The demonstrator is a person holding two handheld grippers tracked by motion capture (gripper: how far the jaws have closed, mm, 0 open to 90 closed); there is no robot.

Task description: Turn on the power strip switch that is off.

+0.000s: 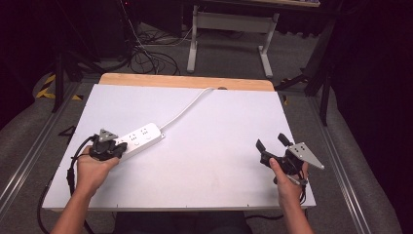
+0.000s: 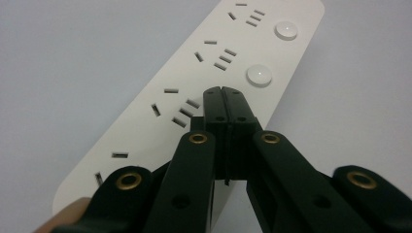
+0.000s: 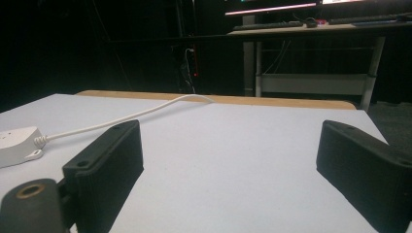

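Observation:
A white power strip (image 1: 140,138) lies at the left of the white table (image 1: 209,161), with its white cable (image 1: 187,106) running to the far edge. My left gripper (image 1: 117,146) hovers over the strip's near end. In the left gripper view the left gripper (image 2: 224,93) has its jaws shut together with nothing between them, tips over the power strip (image 2: 160,121) near a round button (image 2: 259,76). I cannot tell whether they touch. My right gripper (image 1: 271,142) rests at the right, open and empty. In its own view the right gripper (image 3: 233,160) faces the strip's end (image 3: 17,143) and cable (image 3: 121,116).
A wooden strip (image 1: 187,81) borders the table's far edge. Beyond it stand a white desk frame (image 1: 229,29) and tangled floor cables (image 1: 146,56). Metal rails (image 1: 29,156) run along both sides of the table.

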